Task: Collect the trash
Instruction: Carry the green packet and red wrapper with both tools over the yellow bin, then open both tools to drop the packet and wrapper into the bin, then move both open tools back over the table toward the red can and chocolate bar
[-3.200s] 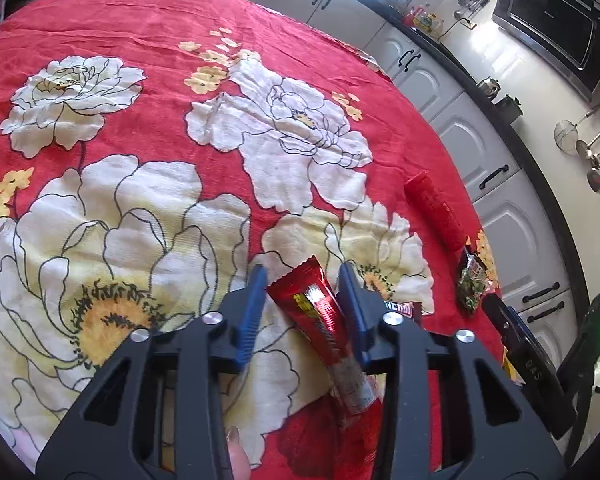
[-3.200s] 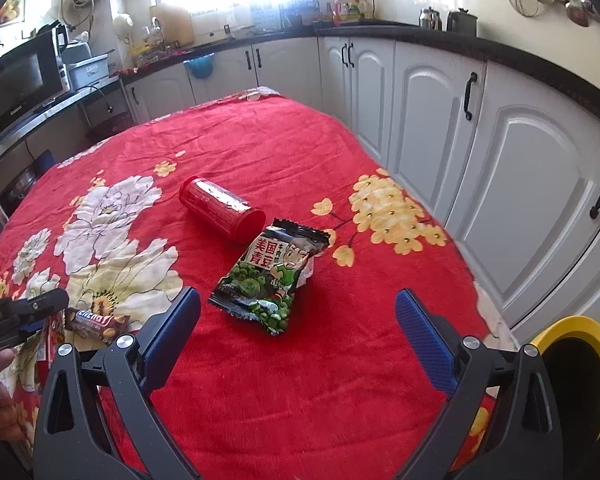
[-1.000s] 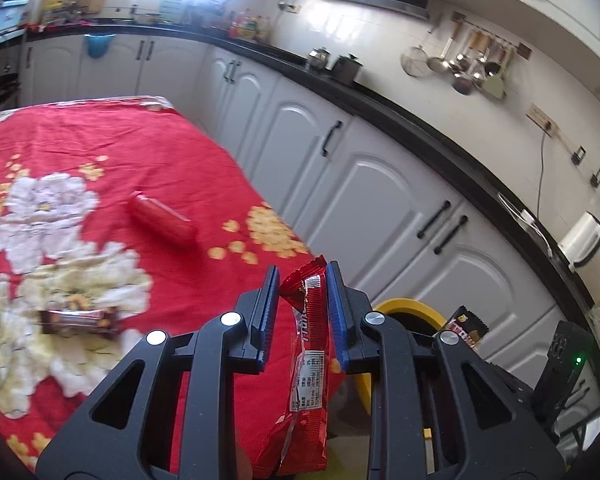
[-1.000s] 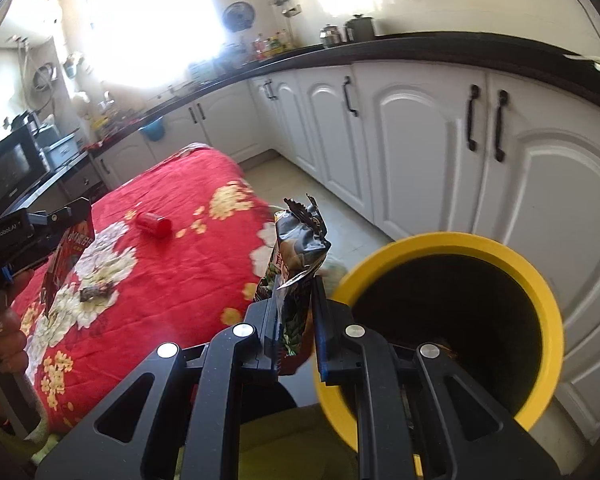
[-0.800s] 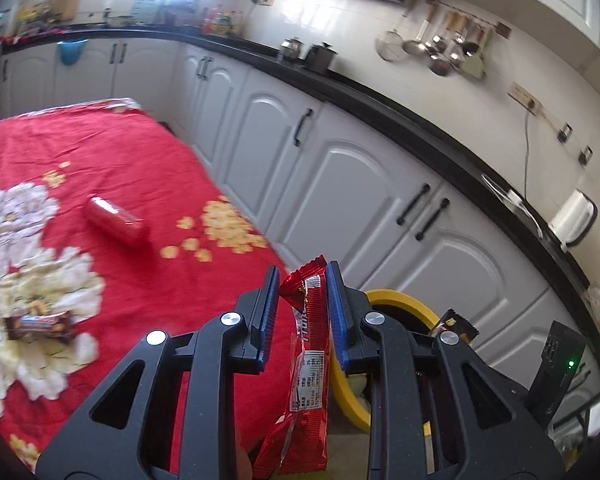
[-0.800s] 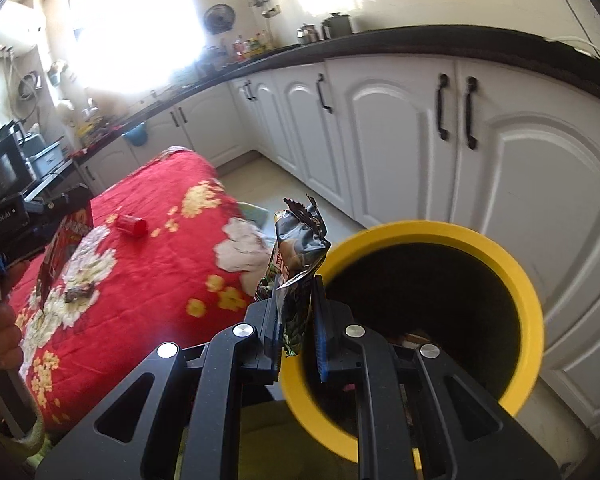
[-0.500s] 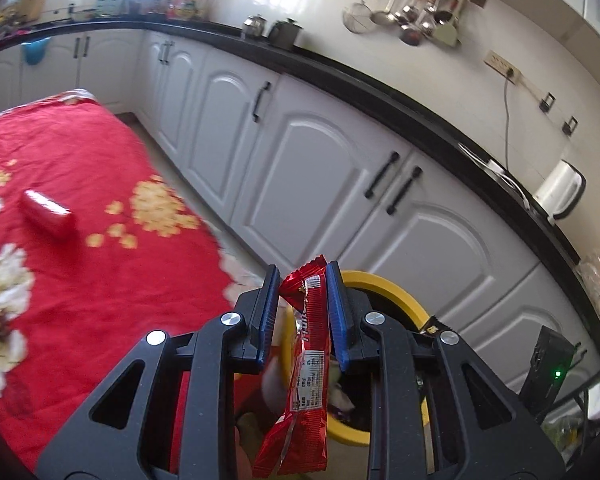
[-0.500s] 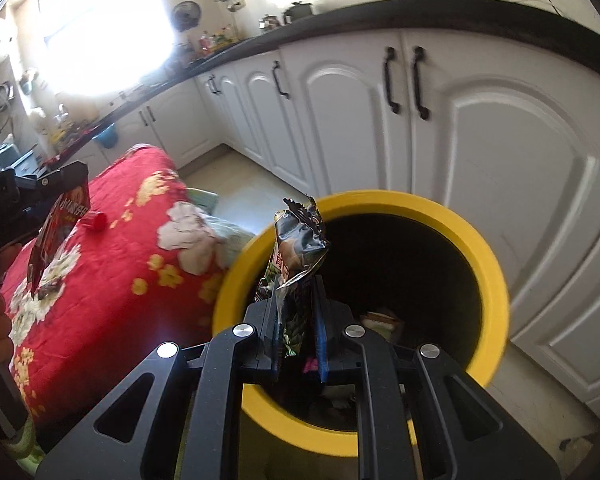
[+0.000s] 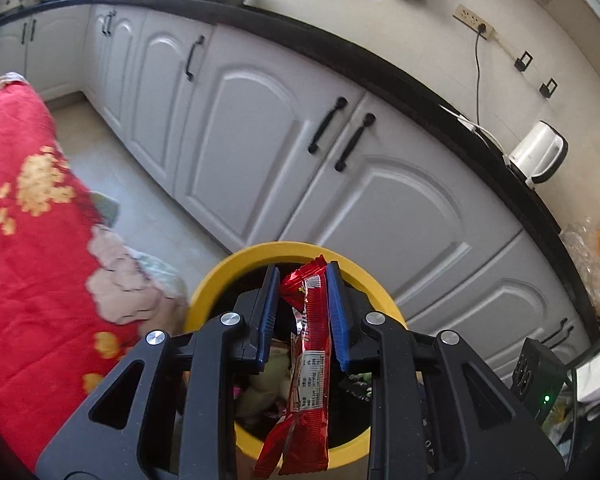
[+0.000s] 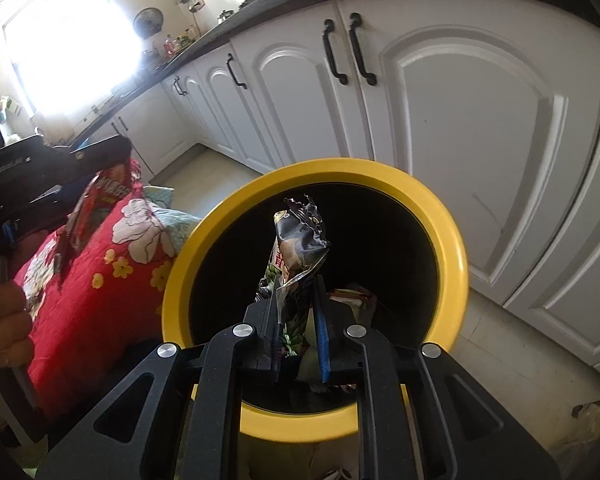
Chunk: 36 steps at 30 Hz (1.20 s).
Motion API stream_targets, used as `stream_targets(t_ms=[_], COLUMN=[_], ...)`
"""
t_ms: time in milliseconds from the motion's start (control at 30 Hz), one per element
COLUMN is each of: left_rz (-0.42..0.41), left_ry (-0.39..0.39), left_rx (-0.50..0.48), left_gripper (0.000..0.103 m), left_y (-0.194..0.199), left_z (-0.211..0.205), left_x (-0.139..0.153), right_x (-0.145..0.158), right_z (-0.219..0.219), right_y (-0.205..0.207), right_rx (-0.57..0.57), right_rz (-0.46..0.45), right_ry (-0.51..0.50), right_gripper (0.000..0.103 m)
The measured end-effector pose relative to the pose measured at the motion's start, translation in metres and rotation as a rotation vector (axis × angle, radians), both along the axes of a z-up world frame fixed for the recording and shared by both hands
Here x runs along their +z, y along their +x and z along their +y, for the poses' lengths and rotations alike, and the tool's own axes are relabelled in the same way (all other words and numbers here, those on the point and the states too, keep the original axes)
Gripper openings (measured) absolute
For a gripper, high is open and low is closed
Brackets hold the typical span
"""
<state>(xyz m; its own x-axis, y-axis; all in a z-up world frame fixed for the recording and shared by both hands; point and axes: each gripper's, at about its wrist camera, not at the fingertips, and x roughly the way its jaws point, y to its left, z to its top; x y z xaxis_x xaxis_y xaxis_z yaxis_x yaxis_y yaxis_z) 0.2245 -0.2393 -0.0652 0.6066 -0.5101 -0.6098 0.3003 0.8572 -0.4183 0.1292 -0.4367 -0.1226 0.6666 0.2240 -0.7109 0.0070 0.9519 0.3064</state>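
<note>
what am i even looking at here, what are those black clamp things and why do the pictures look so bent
Each black clamp is a hand-held gripper; a person carries one in each hand, and a small wide-angle camera on each looks out along its jaws, which bends the picture. One picture is from the left gripper, the other from the right gripper. The left one is clamped on a red snack wrapper; the right one pinches a crumpled dark snack bag. Both are over a yellow-rimmed trash bin on the kitchen floor, with some rubbish already inside. Beside it is a table under a red flowered cloth, and behind it white cabinets. In the right picture you also see the left gripper and the person's fingers.
</note>
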Motion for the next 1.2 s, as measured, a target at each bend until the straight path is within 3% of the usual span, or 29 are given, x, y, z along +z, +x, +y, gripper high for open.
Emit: stream_targets(t_ms=[133,233,267,333,400,667,900,1200], left_rz=[0.025,0.028,0.03,0.04,0.05,0.043,0.017,-0.001], left_ry=[-0.029,-0.031,-0.032,-0.034,-0.028,0.037,0.113,0.139], left_rx=[-0.037,-0.042,-0.036,-0.028,-0.01,0.105,0.208,0.372], left_gripper=[0.019,0.04,0.047,0.051,0.065,0.092,0.092,0.092], left_y=[0.005,0.005,0.005,0.006,0.004,-0.013,-0.034,-0.061], left_z=[-0.011,-0.012,-0.011,-0.006,0.001,0.046,0.087,0.157], left_x=[-0.007,-0.01,-0.011,-0.012,-0.013,-0.008,0.006,0.018], right_x=[-0.005,-0.007,-0.008,-0.008,-0.006,0.001,0.019,0.047], right_z=[-0.007,-0.011,-0.011,-0.012,-0.012,-0.008,0.008,0.045], right_y=[-0.002,-0.003,-0.003,-0.004,-0.006,-0.006,-0.008,-0.006], right_rx=[-0.01,-0.023,-0.026,-0.031,-0.039,-0.049,-0.027,0.049], right_rz=[0.009,0.015,0.016,0.016,0.01,-0.018,-0.072,-0.132], right_ry=[0.012,0.021,0.023,0.024,0.022,0.013,-0.003,-0.012], right_gripper=[0.015,0.017,0.019,0.031,0.045,0.062,0.072,0.075])
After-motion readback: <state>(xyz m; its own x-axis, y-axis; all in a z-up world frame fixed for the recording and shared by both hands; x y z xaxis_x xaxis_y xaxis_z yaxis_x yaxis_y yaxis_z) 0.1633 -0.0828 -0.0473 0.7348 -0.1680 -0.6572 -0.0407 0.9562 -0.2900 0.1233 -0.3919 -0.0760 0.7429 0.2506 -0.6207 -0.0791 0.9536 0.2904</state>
